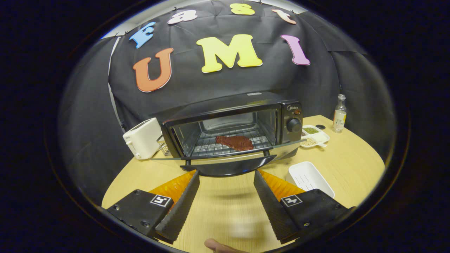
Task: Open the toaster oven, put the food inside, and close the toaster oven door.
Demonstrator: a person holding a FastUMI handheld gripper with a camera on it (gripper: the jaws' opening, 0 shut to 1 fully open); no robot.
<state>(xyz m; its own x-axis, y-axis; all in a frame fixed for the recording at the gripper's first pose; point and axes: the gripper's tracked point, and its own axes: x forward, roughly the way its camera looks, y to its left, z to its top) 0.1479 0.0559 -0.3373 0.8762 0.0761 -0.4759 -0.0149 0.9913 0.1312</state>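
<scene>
At frame centre: steak [234, 142] on rack, toaster oven [232, 131] door [228, 165] down.
Gripper [226, 175]: released, empty.
Risk: fingertips slipping under door handle, leaving it ajar.

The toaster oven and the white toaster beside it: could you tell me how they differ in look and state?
The toaster oven is dark, while the white toaster is pale all over. The toaster oven is larger and wider; the toaster is a compact block. The oven's door hangs open with the steak on its rack; no food is visible in the toaster. Both stand on the wooden table, beyond the open gripper, whose fingers hold nothing.
</scene>
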